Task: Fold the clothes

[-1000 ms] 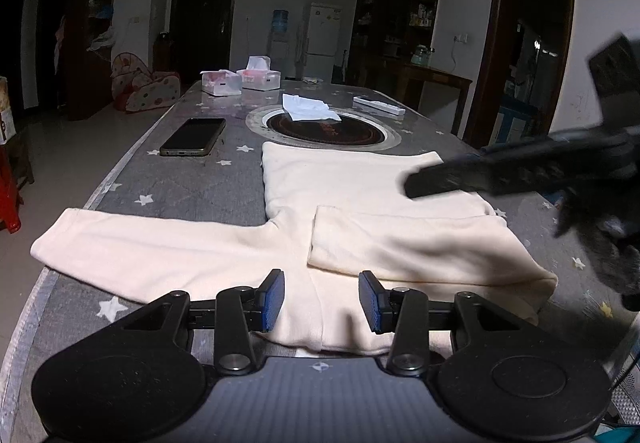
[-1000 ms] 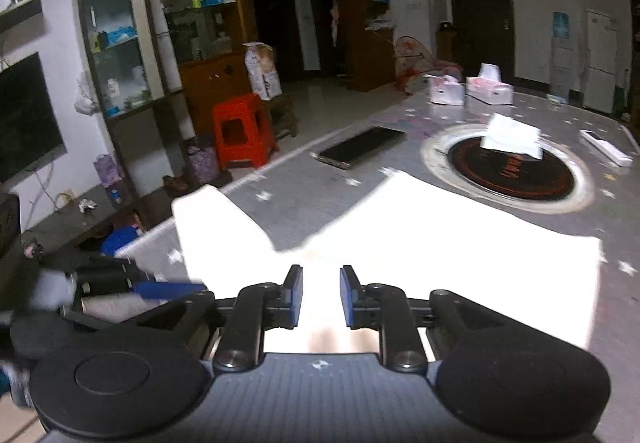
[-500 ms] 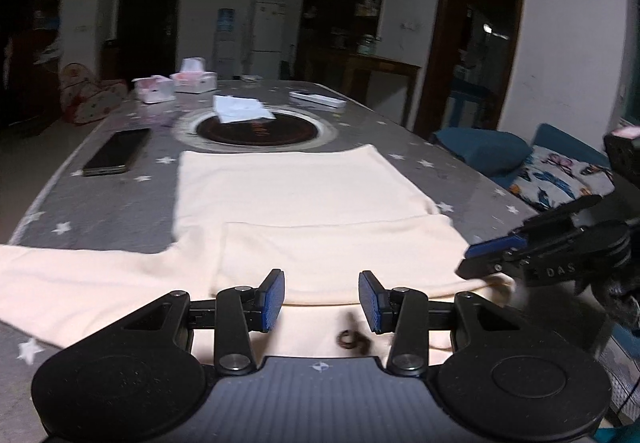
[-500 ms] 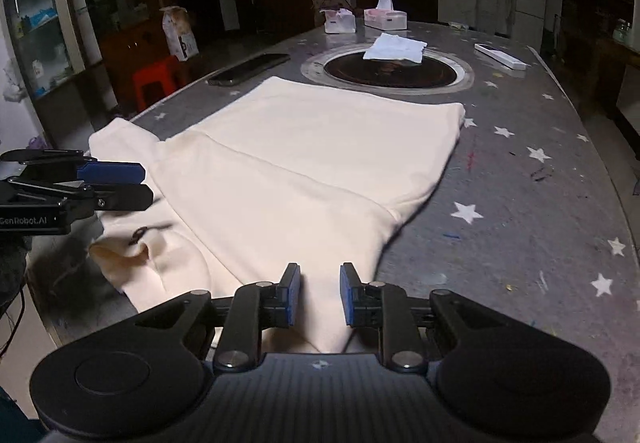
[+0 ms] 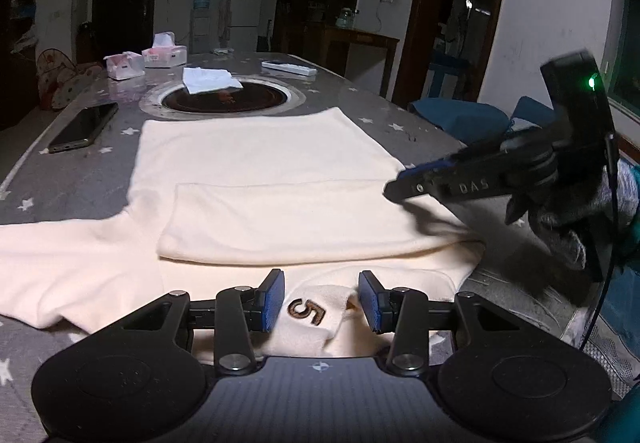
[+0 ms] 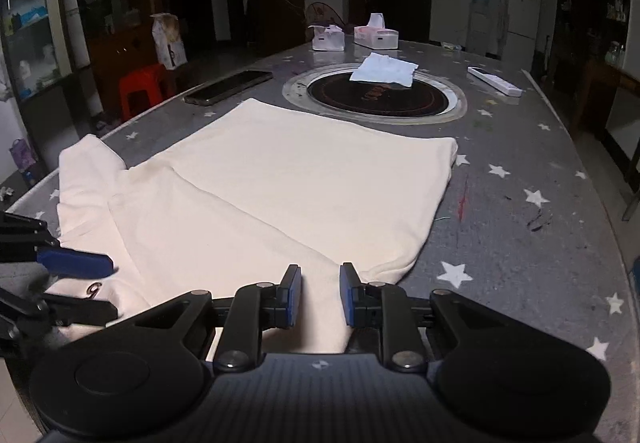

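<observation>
- Two grippers: left gripper [image 5: 322, 301] spread at frame bottom, straddling the "5" label [image 5: 307, 312].
- Right gripper [image 6: 320, 297] spread over cream sweater [image 6: 280, 187] edge, possibly touching.

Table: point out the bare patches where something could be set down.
Free: the starred table right of the cream garment, and the strip between the phone and the garment. Crowded: the far end, with tissue boxes, cloth on the round hob, and remote.
</observation>
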Demonstrator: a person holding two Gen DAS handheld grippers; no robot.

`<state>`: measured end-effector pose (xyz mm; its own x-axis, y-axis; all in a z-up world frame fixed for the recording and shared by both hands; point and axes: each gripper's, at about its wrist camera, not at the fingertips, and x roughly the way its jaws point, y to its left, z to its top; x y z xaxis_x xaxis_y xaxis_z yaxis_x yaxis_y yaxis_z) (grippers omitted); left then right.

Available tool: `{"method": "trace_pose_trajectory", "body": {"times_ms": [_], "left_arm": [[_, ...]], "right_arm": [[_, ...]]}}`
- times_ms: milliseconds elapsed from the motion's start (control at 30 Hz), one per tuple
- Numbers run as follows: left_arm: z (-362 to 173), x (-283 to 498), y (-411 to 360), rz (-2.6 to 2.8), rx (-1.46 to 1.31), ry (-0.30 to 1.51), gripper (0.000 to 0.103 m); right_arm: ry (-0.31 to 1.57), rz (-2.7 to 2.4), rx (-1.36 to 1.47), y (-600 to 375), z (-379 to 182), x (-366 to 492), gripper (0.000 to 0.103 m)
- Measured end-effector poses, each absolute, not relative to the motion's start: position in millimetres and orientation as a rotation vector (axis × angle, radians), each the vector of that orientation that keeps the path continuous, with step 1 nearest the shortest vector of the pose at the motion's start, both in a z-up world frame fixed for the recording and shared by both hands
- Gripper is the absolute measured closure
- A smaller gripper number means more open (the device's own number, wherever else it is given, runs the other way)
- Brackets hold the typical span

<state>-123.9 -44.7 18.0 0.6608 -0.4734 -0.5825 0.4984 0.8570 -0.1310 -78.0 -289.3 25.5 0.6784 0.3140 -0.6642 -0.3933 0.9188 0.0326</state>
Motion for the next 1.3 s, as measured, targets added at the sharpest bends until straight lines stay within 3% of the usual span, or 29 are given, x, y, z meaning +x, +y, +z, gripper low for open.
{"method": "trace_pose_trajectory", "body": {"times_ms": [433, 1000, 1300], "left_arm": [[32, -118, -15, -0.480, -0.038, 0.619, 0.056], [13, -136, -46, -0.622, -0.009, 0.682, 0.049], [40, -140, 0, -0.472, -0.055, 0.603, 0.049]], "right_arm": [[0.698, 0.450, -0.158, -276, 31, -94, 0.068], [0.735, 0.529, -0.317, -273, 24, -123, 0.065], [0.713, 0.619, -0.295, -249, 41, -111, 0.065]]}}
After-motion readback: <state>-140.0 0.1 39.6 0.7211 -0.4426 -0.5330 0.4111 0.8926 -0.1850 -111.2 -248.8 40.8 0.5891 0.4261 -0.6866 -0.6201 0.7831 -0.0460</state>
